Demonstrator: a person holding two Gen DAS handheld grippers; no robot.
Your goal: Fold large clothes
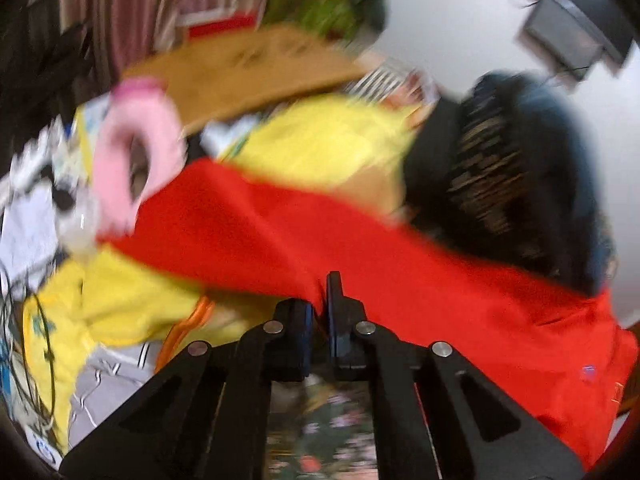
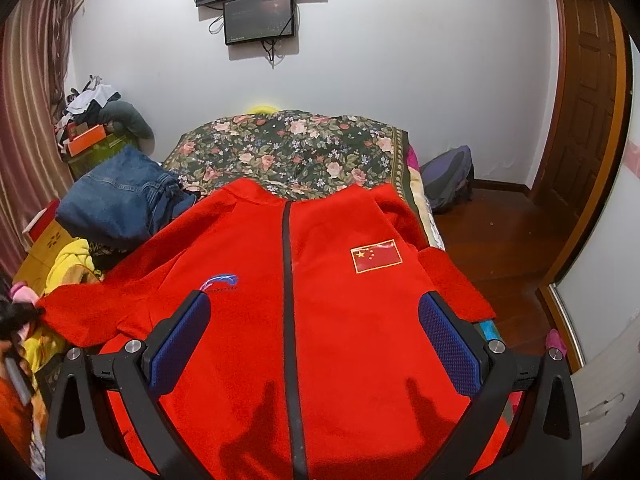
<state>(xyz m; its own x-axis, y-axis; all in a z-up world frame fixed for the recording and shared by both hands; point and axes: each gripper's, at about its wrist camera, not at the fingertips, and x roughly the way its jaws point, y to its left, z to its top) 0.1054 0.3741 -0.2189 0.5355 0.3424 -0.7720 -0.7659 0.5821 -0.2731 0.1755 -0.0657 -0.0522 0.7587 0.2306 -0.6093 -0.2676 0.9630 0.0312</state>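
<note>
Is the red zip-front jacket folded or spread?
Spread: the red zip-front jacket lies front up, zipper closed, both sleeves out sideways.

The red jacket (image 2: 340,320) is soft, matt fleece-like cloth with a darker smooth zip strip down the middle and a glossy printed flag patch (image 2: 376,255). Under it the bedspread (image 2: 288,148) is woven floral cloth. At the left of the frame lie folded blue jeans (image 2: 116,196) of coarse denim. The right gripper (image 2: 314,344) is matt black plastic with bright metal pins and blue textured pads (image 2: 450,344). The door (image 2: 580,92) and floor (image 2: 492,232) are glossy varnished wood.

In the blurred left wrist view, the left gripper (image 1: 320,312) shows the same black plastic against the red cloth.
</note>
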